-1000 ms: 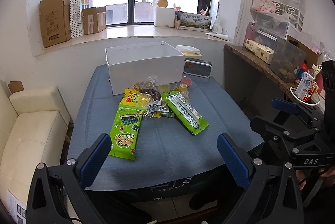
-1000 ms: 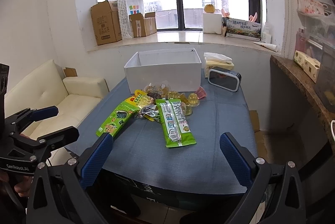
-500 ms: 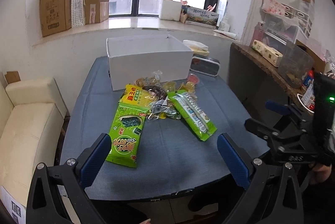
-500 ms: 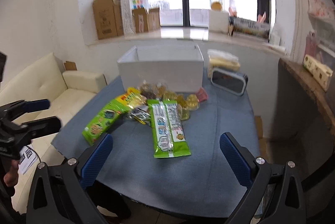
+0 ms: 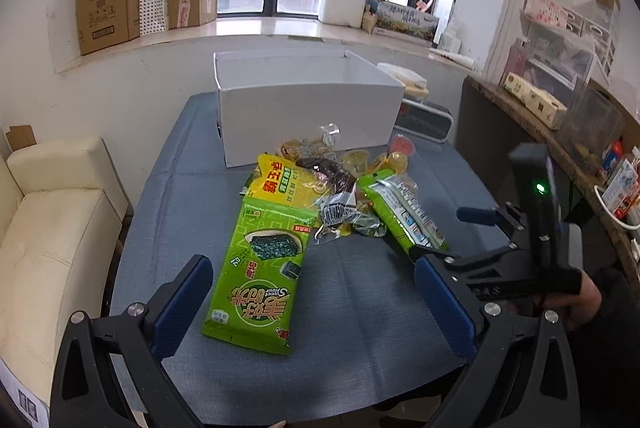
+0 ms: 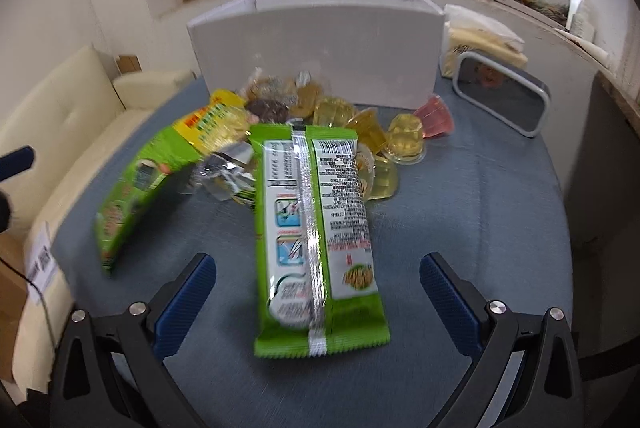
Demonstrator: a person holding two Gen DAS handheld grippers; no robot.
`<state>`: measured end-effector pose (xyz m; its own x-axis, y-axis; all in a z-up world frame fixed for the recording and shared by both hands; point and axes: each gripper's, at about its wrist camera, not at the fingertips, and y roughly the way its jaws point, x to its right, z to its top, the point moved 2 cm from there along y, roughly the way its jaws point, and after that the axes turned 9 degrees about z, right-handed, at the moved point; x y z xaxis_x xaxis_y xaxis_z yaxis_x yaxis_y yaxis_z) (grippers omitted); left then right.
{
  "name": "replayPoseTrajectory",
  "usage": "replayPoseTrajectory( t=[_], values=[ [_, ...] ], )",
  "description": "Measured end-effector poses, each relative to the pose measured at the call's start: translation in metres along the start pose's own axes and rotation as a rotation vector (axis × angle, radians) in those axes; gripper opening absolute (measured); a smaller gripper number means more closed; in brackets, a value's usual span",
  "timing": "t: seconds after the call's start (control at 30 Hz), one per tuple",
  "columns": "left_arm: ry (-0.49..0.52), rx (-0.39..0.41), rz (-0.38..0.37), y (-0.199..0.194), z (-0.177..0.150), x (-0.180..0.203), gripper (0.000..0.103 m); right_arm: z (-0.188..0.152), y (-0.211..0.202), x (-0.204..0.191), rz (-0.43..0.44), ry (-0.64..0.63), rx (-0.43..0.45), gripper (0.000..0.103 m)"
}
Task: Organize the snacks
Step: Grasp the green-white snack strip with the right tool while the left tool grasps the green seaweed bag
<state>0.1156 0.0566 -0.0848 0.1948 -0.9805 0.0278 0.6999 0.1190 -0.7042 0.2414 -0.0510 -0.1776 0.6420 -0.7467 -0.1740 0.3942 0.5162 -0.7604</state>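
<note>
A pile of snacks lies on the blue table (image 5: pixel 360 308) in front of an open white box (image 5: pixel 304 104). A green seaweed pack (image 5: pixel 264 268) lies nearest my left gripper (image 5: pixel 316 300), which is open and empty just above its near end. A long green and white pack (image 6: pixel 316 228) lies between the open fingers of my right gripper (image 6: pixel 316 300), which is empty. A yellow pack (image 5: pixel 284 184), a foil wrapper (image 5: pixel 336 208) and several jelly cups (image 6: pixel 404 144) lie behind. The right gripper also shows in the left wrist view (image 5: pixel 480 240).
A grey-framed clock (image 6: pixel 500 104) and a tissue pack (image 6: pixel 480 40) stand right of the box. A cream sofa (image 5: pixel 44 228) is left of the table. A cluttered wooden shelf (image 5: pixel 560 132) runs along the right. Cardboard boxes (image 5: pixel 108 12) sit on the windowsill.
Both grippers have moved forward and down toward the snacks. The right gripper now straddles the long green and white pack. Both stay open.
</note>
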Motion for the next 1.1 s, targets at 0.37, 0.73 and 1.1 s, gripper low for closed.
replayPoseTrajectory(
  t=[0.37, 0.73, 1.1],
  values=[
    [0.032, -0.071, -0.016, 0.026, -0.002, 0.002, 0.103, 0.005, 0.033, 0.02, 0.054, 0.067, -0.06, 0.089],
    [0.072, -0.125, -0.056, 0.06, -0.005, -0.012, 0.103, 0.006, 0.011, 0.006, 0.067, 0.012, -0.017, 0.075],
    [0.168, -0.155, -0.078, 0.115, -0.005, -0.021, 0.103, -0.015, -0.04, 0.01, 0.047, 0.061, 0.038, 0.075]
  ],
)
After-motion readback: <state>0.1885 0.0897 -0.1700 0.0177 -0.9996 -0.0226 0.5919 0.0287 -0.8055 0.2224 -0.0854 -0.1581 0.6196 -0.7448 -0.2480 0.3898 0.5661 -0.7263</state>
